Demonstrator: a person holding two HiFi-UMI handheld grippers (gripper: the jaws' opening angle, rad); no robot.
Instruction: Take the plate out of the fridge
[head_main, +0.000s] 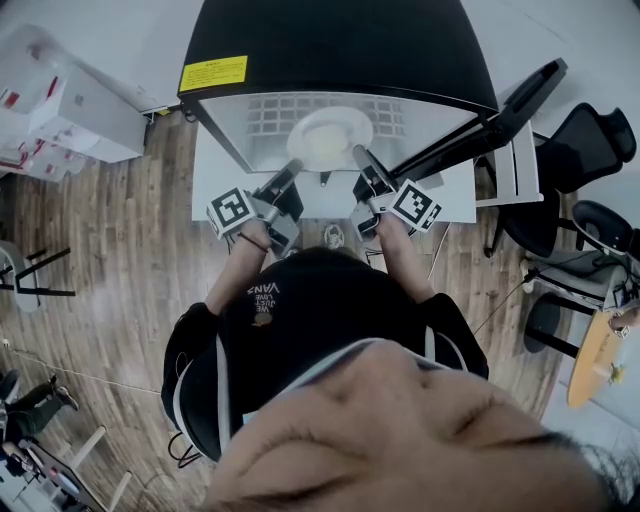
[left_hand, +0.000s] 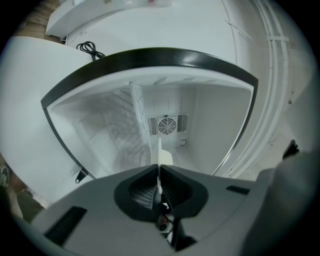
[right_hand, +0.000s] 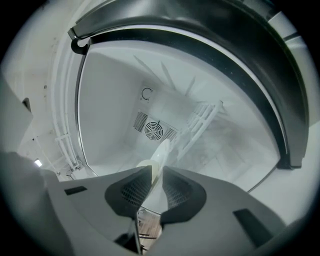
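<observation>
While inside open fridge (head_main: 340, 50), one plate (head_main: 330, 138).

I am seeing the plate (head_main: 330, 138) lying on the wire shelf (head_main: 268, 115) inside the fridge (head_main: 330, 50), before the fan (left_hand: 166, 125) in the back wall. The left gripper (head_main: 296, 163) is sitting on its left rim and the right gripper (head_main: 357, 152) on its right. The door (head_main: 520, 95) is standing to the right.

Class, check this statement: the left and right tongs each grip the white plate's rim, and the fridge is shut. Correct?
No: the fridge stands open, as the head view shows. The left tongs and right tongs do each grip the rim of the white plate.
</observation>
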